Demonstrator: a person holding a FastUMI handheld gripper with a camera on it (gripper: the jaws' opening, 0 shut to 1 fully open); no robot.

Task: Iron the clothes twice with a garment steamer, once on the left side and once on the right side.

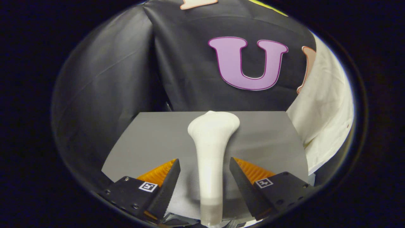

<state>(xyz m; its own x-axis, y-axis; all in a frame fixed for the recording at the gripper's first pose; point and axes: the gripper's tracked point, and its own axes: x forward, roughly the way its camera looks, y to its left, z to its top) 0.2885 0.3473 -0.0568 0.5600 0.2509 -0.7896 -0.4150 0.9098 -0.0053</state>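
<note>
A white garment steamer point(211, 148) lies on the grey table point(148, 139), its slim handle pointing back at me and its wide head toward the table's far edge. My gripper point(204, 161) is open, one finger on each side of the handle. A small gap shows between each fingertip and the handle, narrower on the right side. A white garment point(327, 104) hangs beyond the table's right corner, in front of the black cloth wall.
The black cloth wall point(120, 79) closes off the space behind and to the left of the table. The table's far edge runs just behind the steamer's head.
</note>
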